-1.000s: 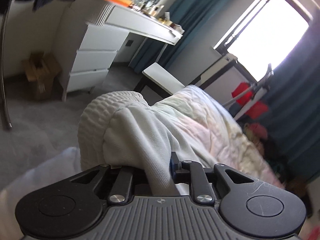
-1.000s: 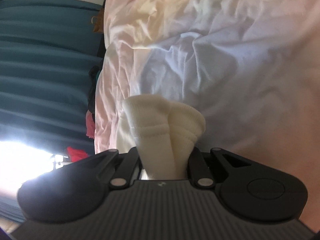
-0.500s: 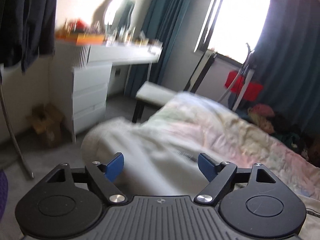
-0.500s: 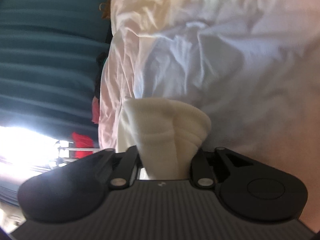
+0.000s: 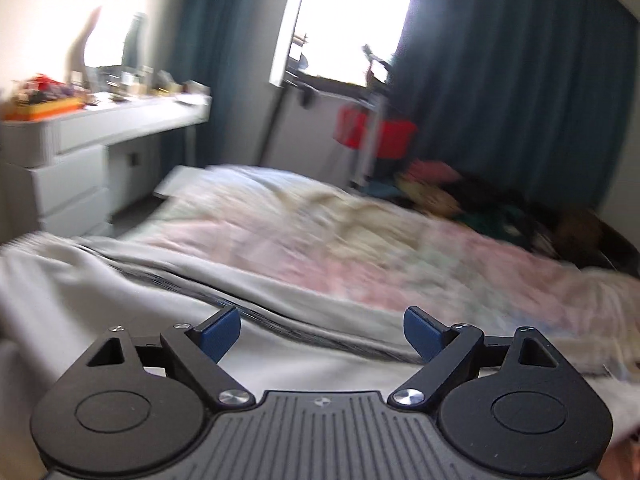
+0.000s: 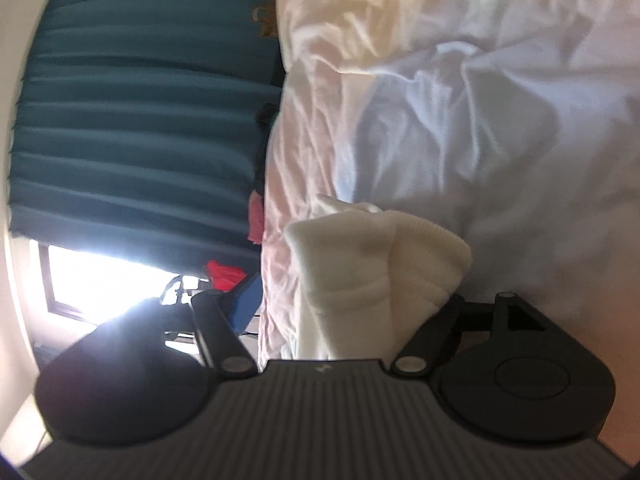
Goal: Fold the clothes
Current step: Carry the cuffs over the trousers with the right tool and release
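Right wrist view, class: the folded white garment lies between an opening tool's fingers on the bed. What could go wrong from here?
1. The right tool is opening; the white garment, bunched between its fingers, may spring unfolded.
2. Its far finger seems to touch the fabric, so withdrawing could drag it.
3. The left tool, opening with nothing between its fingers, gives no support.

A white dresser [image 5: 60, 184] with drawers stands at the left wall, joined to a white desk [image 5: 132, 120] whose top is crowded with small items (too blurred to identify). Dark teal curtains [image 5: 512, 80] flank a bright window [image 5: 352, 16]. A red item [image 5: 374, 134] sits below the window — beside it, a heap of coloured things [image 5: 440, 188] at the far edge of the bed [image 5: 320, 240], which has a pale, wrinkled cover.
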The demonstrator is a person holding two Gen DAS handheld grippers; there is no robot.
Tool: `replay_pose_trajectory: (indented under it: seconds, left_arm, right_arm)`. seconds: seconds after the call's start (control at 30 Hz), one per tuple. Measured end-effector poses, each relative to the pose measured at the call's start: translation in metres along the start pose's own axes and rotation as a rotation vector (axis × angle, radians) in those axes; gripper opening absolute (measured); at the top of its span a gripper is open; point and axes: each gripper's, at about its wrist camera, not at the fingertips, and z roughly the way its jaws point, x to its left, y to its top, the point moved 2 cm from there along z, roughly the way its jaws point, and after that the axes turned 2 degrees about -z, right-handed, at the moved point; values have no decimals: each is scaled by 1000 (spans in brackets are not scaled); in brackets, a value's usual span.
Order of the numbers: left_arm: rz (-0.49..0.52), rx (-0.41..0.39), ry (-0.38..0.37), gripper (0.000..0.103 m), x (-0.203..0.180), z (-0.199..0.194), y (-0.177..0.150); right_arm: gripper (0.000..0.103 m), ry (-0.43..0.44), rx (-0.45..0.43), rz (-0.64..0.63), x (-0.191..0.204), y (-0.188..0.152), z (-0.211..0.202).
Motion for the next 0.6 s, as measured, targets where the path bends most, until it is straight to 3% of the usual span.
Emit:
replay_pose_trajectory:
  seconds: [0.1, 0.27, 0.47, 0.6]
  left_arm:
    - [54, 36, -21, 90, -25, 26, -27]
    - [146, 111, 38, 90, -27, 61, -63]
    - [189, 231, 109, 90, -18, 81, -86]
    - [200, 252, 130, 90, -19, 81, -96]
  right_arm:
    - [74, 7, 6, -52, 5, 0, 1]
    - [73, -59, 71, -219, 9, -3, 9]
    - [73, -45, 94, -162, -6, 1, 17]
    - [72, -49, 66, -218, 8, -3, 16]
